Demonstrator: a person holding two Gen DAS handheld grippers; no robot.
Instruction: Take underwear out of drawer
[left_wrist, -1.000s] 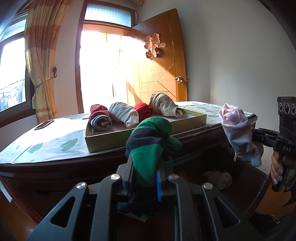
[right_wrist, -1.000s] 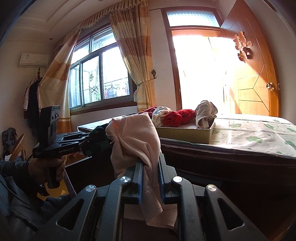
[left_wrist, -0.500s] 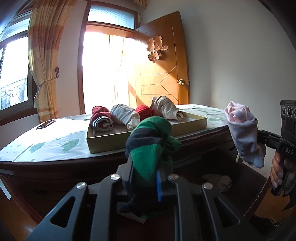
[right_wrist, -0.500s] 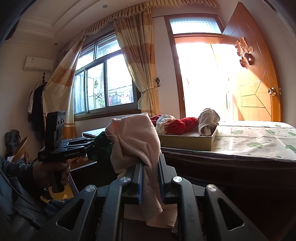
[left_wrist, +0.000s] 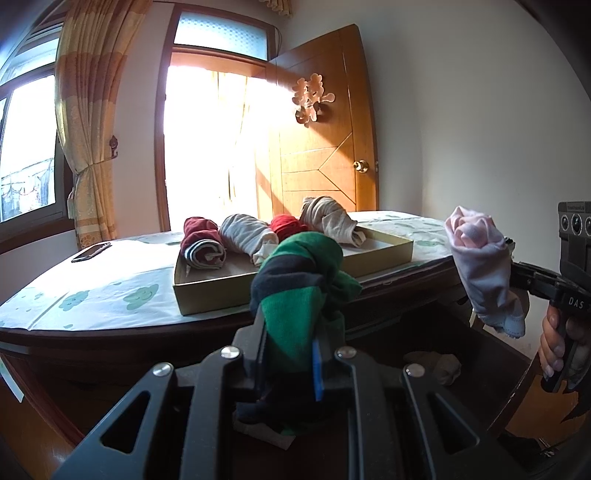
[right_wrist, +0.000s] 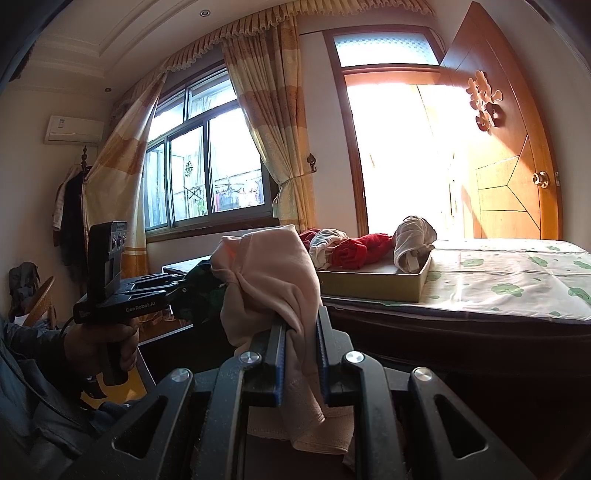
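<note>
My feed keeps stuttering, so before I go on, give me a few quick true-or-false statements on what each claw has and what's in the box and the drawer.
1. The left claw is shut on the green and dark striped underwear. True.
2. The right claw is empty. False: it is shut on the pale pink underwear.
3. Four rolled pieces lie in the shallow cardboard box on the tabletop. True.
4. The drawer below the tabletop is closed. False: it stands open, with one beige piece still inside.
5. A phone lies inside the box. False: it lies on the patterned table cover, left of the box.
</note>
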